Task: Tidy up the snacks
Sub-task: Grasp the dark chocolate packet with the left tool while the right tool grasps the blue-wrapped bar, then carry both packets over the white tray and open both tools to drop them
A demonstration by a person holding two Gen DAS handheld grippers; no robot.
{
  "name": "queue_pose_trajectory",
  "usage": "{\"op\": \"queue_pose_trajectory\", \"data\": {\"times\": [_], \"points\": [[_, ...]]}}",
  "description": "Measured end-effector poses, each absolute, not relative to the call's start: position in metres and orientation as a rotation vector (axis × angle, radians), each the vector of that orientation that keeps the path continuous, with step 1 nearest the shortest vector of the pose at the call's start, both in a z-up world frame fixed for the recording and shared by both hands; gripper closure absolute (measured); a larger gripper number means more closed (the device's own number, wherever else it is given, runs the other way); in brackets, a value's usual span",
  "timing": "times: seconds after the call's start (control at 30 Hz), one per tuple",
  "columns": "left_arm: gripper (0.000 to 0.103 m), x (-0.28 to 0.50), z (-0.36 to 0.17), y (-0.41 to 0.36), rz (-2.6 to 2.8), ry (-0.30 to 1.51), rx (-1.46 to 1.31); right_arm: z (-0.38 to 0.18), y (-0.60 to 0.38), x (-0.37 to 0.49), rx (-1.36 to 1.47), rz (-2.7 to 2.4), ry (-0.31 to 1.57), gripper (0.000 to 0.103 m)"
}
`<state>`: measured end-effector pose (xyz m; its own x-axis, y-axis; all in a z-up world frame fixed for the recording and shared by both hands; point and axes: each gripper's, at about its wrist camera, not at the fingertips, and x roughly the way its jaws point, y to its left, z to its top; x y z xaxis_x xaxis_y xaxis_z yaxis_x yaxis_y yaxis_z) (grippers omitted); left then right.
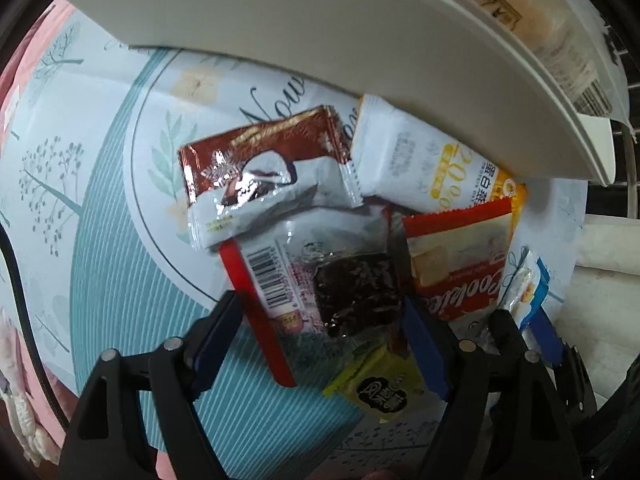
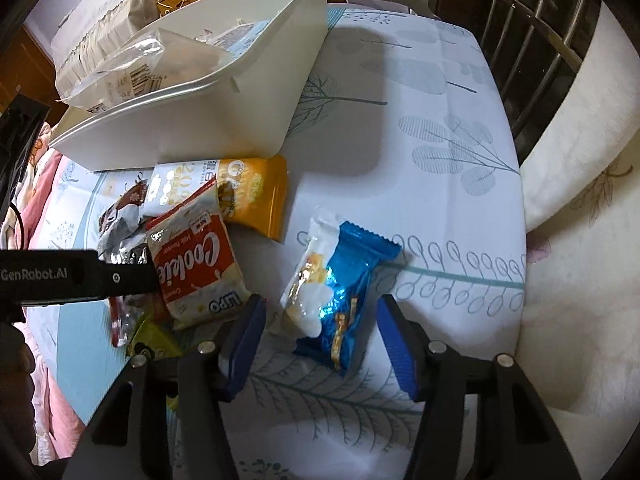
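My left gripper (image 1: 320, 344) is open over a clear red-edged packet with a dark brownie (image 1: 340, 288), its fingers on either side, apart from it. Around it lie a brown and silver packet (image 1: 264, 172), a white and orange bar (image 1: 424, 160), a red Cookies packet (image 1: 460, 264) and a yellow-green packet (image 1: 380, 392). My right gripper (image 2: 320, 340) is open over a blue and white wafer packet (image 2: 340, 292), which lies between its fingers. The white bin (image 2: 224, 120) stands behind the pile and holds bagged snacks (image 2: 132, 64).
The table has a leaf-print cloth (image 2: 440, 140). A cream cushioned seat (image 2: 580, 220) lies past its right edge. A window grille (image 2: 540, 20) is behind. The left gripper's black body (image 2: 76, 276) reaches in from the left in the right wrist view.
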<state>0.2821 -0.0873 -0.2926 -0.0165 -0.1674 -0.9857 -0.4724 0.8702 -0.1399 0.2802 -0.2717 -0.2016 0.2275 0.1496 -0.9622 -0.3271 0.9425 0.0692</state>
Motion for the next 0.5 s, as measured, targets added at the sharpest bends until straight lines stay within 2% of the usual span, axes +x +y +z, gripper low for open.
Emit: {"op": "queue_pose_trajectory", "data": {"times": [0.13, 0.2, 0.27, 0.3, 0.33, 0.5], "points": [[0.027, 0.285, -0.295, -0.096, 0.27, 1.594, -0.482, -0.203, -0.27, 0.282, -0.18, 0.335, 1.296, 0.053], [0.031, 0.287, -0.294, -0.1, 0.264, 1.592, -0.48, -0.203, -0.269, 0.283, -0.194, 0.333, 1.291, 0.055], [0.046, 0.288, -0.293, -0.105, 0.242, 1.593, -0.493, -0.203, -0.268, 0.282, -0.204, 0.33, 1.287, 0.058], [0.05, 0.288, -0.292, -0.105, 0.228, 1.591, -0.508, -0.203, -0.267, 0.282, -0.21, 0.328, 1.289, 0.059], [0.059, 0.287, -0.29, -0.105, 0.213, 1.588, -0.52, -0.203, -0.266, 0.282, -0.216, 0.325, 1.289, 0.064], [0.063, 0.289, -0.29, -0.111, 0.19, 1.579, -0.546, -0.201, -0.265, 0.281, -0.221, 0.319, 1.289, 0.068]]}}
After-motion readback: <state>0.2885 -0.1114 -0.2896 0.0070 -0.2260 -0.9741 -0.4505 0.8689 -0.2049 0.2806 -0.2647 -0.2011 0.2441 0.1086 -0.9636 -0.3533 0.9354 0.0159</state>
